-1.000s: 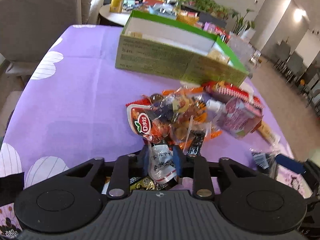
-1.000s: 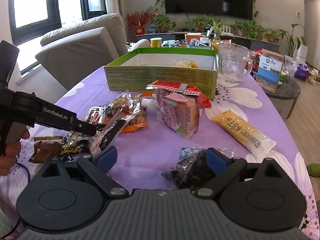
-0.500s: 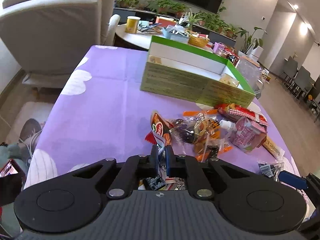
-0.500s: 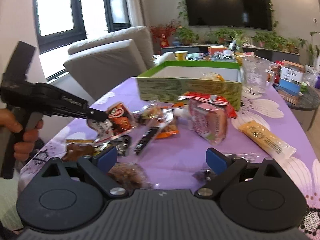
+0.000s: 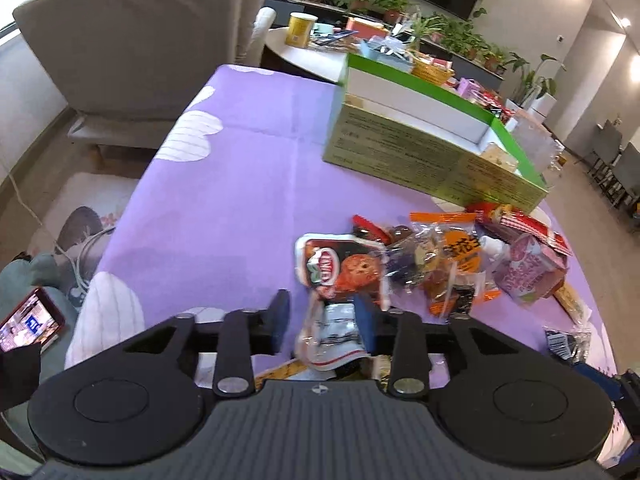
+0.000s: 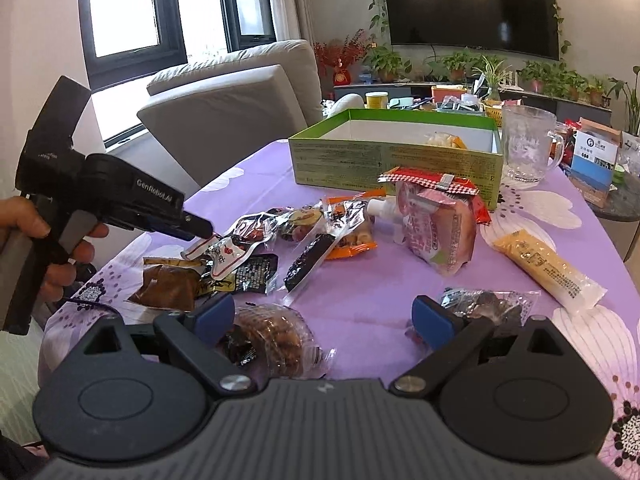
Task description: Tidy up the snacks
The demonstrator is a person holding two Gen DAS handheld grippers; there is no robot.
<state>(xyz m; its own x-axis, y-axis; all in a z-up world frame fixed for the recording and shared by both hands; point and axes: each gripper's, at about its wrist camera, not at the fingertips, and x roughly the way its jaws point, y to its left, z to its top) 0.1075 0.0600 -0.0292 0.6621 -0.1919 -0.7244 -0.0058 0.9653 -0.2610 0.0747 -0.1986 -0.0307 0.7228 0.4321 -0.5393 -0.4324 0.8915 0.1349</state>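
My left gripper [image 5: 322, 316] is open over the near edge of a snack pile. A red and white packet [image 5: 340, 270] lies between its fingers, loose on the purple cloth; it also shows in the right wrist view [image 6: 224, 254] just under the left gripper's tip [image 6: 198, 227]. My right gripper [image 6: 324, 318] is open and empty above a clear-wrapped brown pastry [image 6: 272, 338]. The green box [image 5: 424, 148] stands open at the far side and shows in the right wrist view too [image 6: 396, 160]. It holds one pale snack [image 6: 442, 140].
A pink pouch [image 6: 438, 226], a yellow stick pack [image 6: 548, 266], a red striped packet [image 6: 428, 180] and several small dark packets lie on the cloth. A glass mug [image 6: 528, 146] stands right of the box. A grey chair [image 5: 132, 44] stands at the table's far left.
My left gripper has opened and let go of the red and white packet, which now lies on the cloth. The right gripper stayed open and shifted slightly.
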